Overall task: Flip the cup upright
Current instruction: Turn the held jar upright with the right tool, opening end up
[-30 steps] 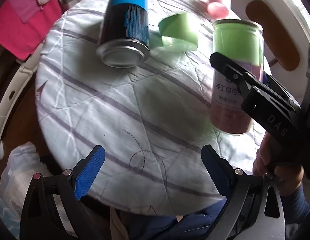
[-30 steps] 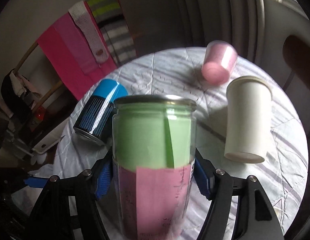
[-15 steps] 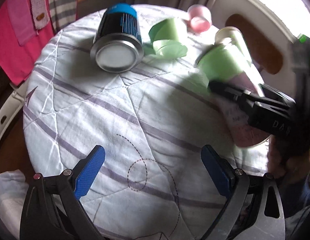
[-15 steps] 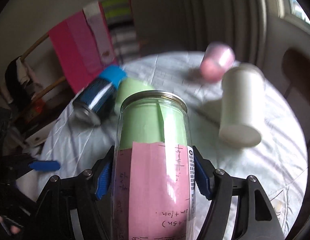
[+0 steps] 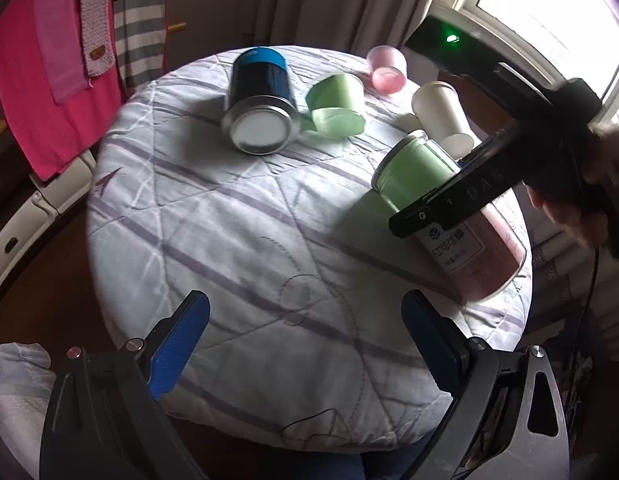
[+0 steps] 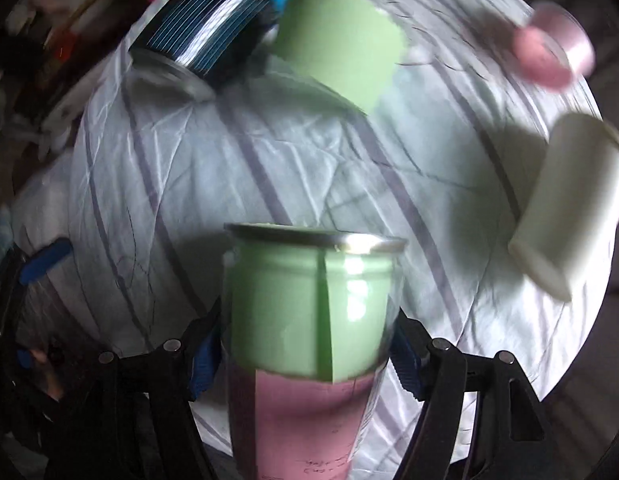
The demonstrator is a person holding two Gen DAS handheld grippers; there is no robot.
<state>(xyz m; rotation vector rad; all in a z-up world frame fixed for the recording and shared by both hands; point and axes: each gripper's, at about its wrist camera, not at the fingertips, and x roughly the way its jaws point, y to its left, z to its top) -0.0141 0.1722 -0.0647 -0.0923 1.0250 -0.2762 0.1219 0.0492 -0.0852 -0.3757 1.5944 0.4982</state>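
Note:
A clear can-shaped cup with green and pink paper inside [image 5: 441, 204] is held tilted above the round table's right side, its metal-rimmed end pointing toward the table's middle. My right gripper [image 6: 305, 356] is shut on this cup [image 6: 309, 320] around its middle. My left gripper [image 5: 305, 344] is open and empty, low over the near edge of the table, apart from the cup.
The table wears a white quilted cloth with purple stripes [image 5: 229, 216]. On it lie a blue-and-black can [image 5: 261, 100], a green cup [image 5: 337, 104], a pink cup [image 5: 387, 70] and a white paper cup [image 5: 441, 116]. Pink and striped cloths [image 5: 49, 72] hang at back left.
The right gripper has tipped the cup from upright-looking to strongly tilted and swung it lower over the table. The left gripper has pulled back and risen, showing more of the table.

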